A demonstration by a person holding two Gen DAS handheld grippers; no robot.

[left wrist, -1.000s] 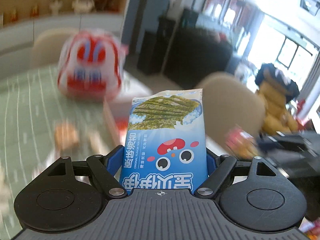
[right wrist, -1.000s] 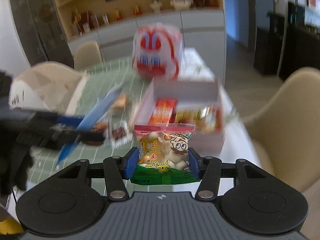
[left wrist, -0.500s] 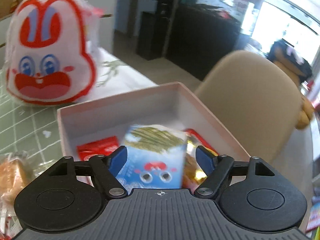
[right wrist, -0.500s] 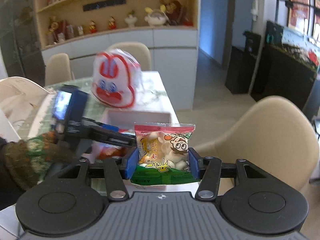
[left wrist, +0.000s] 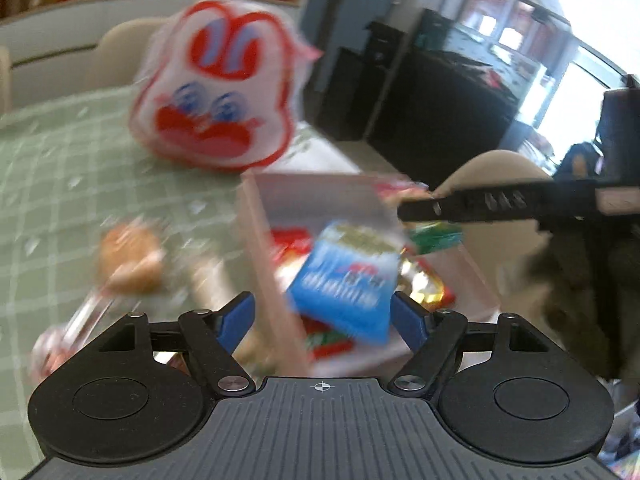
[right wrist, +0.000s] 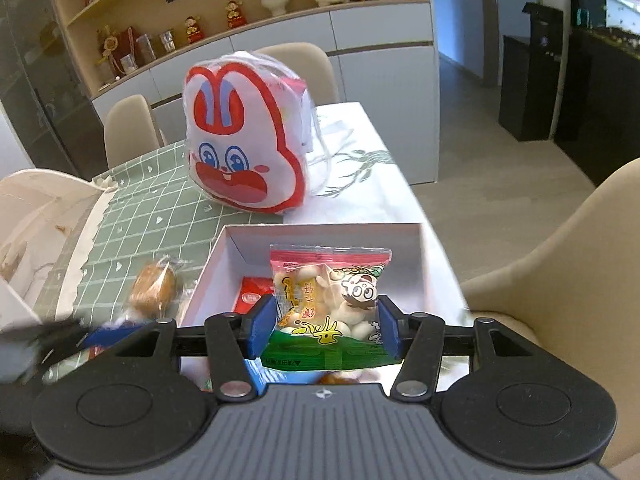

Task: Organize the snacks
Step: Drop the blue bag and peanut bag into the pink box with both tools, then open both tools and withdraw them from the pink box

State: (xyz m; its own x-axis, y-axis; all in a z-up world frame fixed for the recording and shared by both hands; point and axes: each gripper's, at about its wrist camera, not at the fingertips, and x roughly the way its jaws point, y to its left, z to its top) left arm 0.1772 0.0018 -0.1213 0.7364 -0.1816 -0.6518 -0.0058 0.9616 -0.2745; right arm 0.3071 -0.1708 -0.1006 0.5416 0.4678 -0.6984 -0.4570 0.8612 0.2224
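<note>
My left gripper is open and empty. The blue seaweed packet lies loose in the white box, on top of red and gold snacks. My right gripper is shut on a pink and green packet of round candies and holds it over the white box. The right gripper's arm shows across the box in the left wrist view. A red packet lies inside the box.
A big rabbit-face bag stands behind the box on the green checked tablecloth. A wrapped bun lies left of the box. A beige chair stands at the right table edge.
My left gripper opened and let the seaweed packet drop into the box, then drew back left. My right gripper carried the candy packet over the box.
</note>
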